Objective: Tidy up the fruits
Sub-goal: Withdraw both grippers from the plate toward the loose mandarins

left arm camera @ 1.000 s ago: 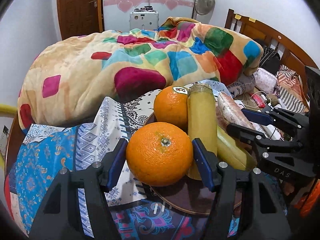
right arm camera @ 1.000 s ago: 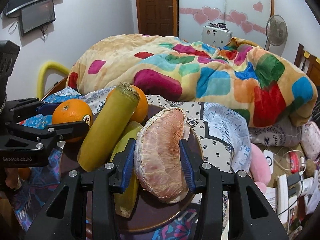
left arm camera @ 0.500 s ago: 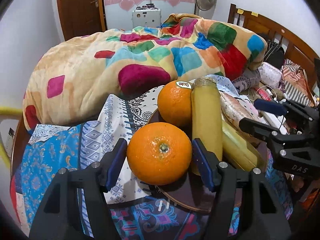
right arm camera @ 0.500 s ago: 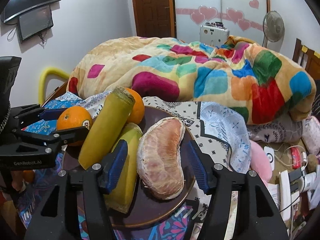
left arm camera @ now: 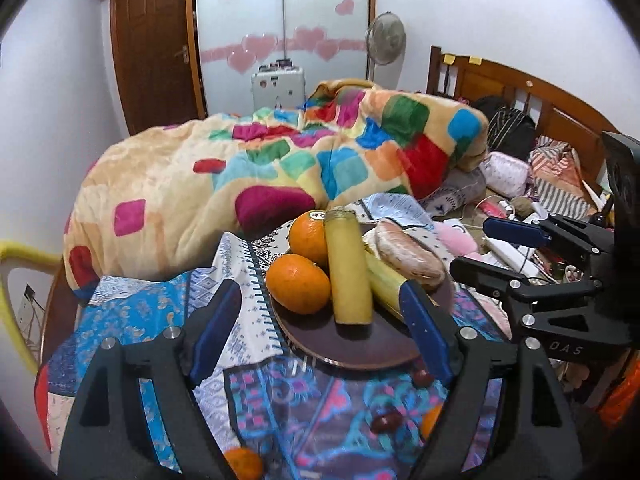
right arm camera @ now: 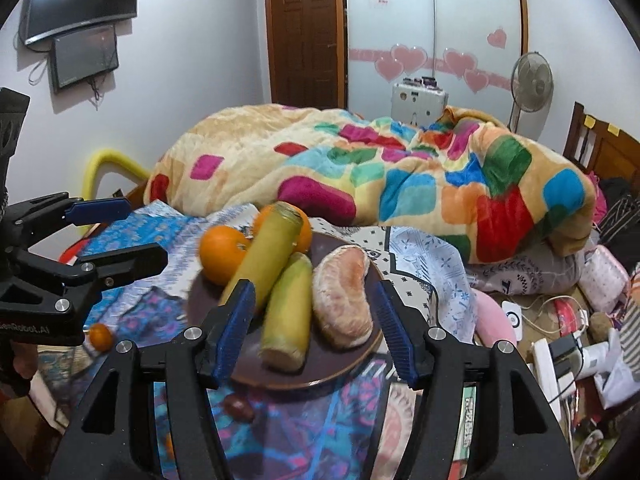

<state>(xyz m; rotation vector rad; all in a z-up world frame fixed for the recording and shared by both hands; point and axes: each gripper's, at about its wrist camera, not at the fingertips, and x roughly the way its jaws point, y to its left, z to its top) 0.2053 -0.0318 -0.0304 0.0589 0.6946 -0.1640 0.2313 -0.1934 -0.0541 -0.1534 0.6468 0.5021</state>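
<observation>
Nearest us, our left gripper (left arm camera: 320, 332) has just spread its blue-padded jaws and grasps nothing. Our right gripper (right arm camera: 316, 330) has also just been opening; it too is released and empty. Just beyond both sits the round dark-brown plate (left arm camera: 360, 354) on the patterned blue bedcloth (left arm camera: 132, 320). It carries 2 oranges (left arm camera: 298, 283), 1 long yellow-green cut stalk (left arm camera: 348, 268), 1 shorter yellow-green stalk (right arm camera: 288, 312) and 1 peeled pinkish pomelo segment (right arm camera: 344, 300). Behind lies a beige blanket with bright colour patches (right arm camera: 360, 164).

Black claw (left arm camera: 320, 332), blue pads (left arm camera: 216, 332), silver screws
</observation>
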